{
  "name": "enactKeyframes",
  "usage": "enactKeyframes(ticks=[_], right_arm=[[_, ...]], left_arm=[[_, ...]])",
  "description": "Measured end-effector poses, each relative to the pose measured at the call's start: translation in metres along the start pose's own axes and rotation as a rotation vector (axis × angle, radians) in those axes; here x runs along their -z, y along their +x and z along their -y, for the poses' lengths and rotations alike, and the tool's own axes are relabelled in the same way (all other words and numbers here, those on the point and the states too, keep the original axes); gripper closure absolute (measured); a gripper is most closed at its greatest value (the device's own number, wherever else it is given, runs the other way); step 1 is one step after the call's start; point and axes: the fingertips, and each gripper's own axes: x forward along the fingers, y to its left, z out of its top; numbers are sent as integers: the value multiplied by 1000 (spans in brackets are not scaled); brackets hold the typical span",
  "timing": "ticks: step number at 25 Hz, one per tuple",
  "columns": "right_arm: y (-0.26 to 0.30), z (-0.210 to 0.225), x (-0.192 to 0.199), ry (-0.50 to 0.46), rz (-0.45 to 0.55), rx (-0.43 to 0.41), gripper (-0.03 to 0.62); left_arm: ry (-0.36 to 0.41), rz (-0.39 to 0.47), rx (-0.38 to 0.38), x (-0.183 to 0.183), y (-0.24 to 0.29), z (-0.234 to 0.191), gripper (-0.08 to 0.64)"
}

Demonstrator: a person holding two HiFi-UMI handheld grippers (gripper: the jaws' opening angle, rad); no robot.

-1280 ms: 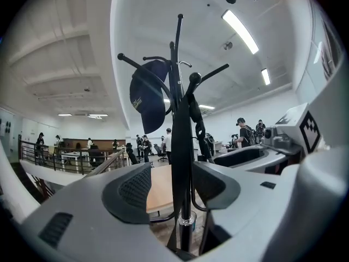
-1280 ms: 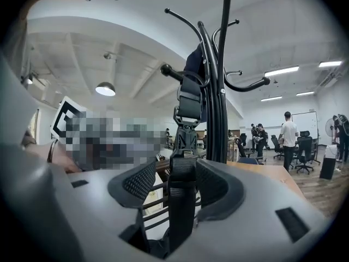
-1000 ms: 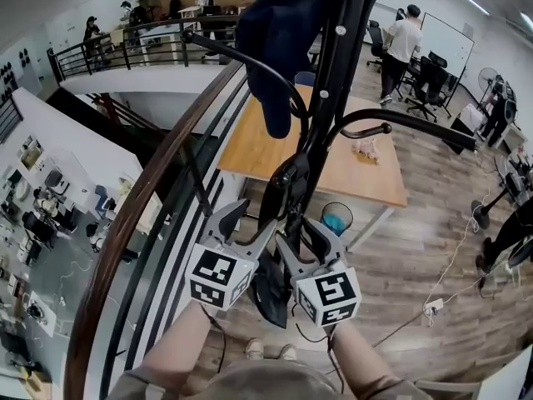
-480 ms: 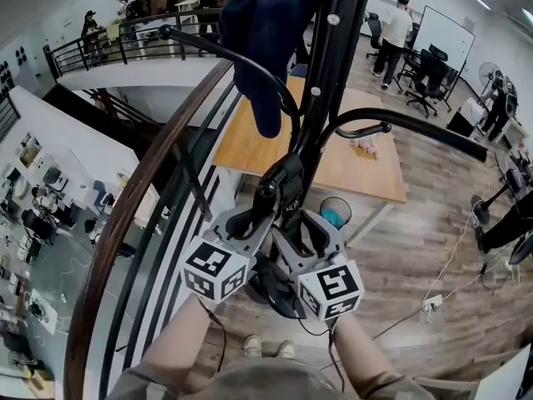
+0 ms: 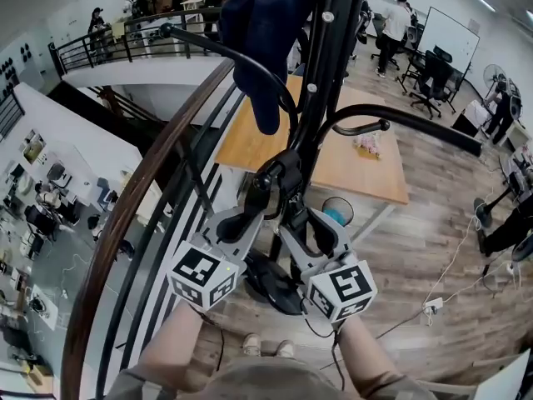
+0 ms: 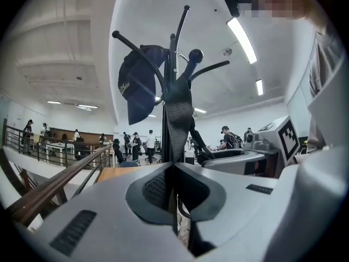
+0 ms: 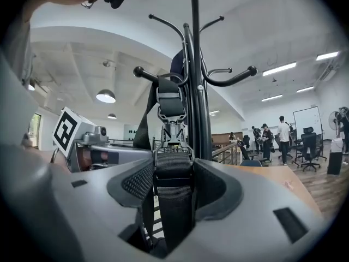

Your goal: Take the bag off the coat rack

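A black coat rack [image 5: 321, 73] stands right in front of me, with a dark blue cap [image 5: 265, 32] on one upper hook. The bag's black webbing strap [image 6: 177, 116] hangs down the pole. My left gripper [image 5: 244, 215] is shut on that strap, which runs up from between its jaws [image 6: 174, 171]. My right gripper [image 5: 306, 223] sits beside it, shut on a wider strap section [image 7: 173, 195] just below a buckle [image 7: 170, 105]. A dark mass that may be the bag's body [image 5: 271, 282] hangs below both grippers, partly hidden by them.
A brown wooden handrail [image 5: 141, 215] with black bars runs along my left, with a drop to a lower floor beyond it. Behind the rack are a wooden table [image 5: 358, 173] and a blue bin [image 5: 337, 217]. People and office chairs [image 5: 433, 77] are at the far right.
The left gripper's jaws, wide apart a second ago, have closed on the strap. Both grippers have shifted slightly down and apart; the right one keeps its hold.
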Motion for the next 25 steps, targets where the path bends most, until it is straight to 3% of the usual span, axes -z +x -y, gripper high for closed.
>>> enactKeyframes(ticks=[6, 11, 17, 20, 25], right_arm=[[-20, -14, -37, -17, 78, -57, 350], [-43, -25, -72, -16, 165, -89, 350], [-71, -29, -104, -6, 222, -101, 350], [-86, -26, -110, -2, 241, -91, 350], [-115, -11, -112, 1, 258, -34, 350]], left_arm=[[-43, 91, -57, -38, -31, -6, 545], [-1, 167, -77, -78, -59, 5, 545], [88, 201, -21, -117, -73, 40, 545], [79, 197, 28, -125, -71, 57, 545], [130, 187, 86, -128, -55, 85, 544]])
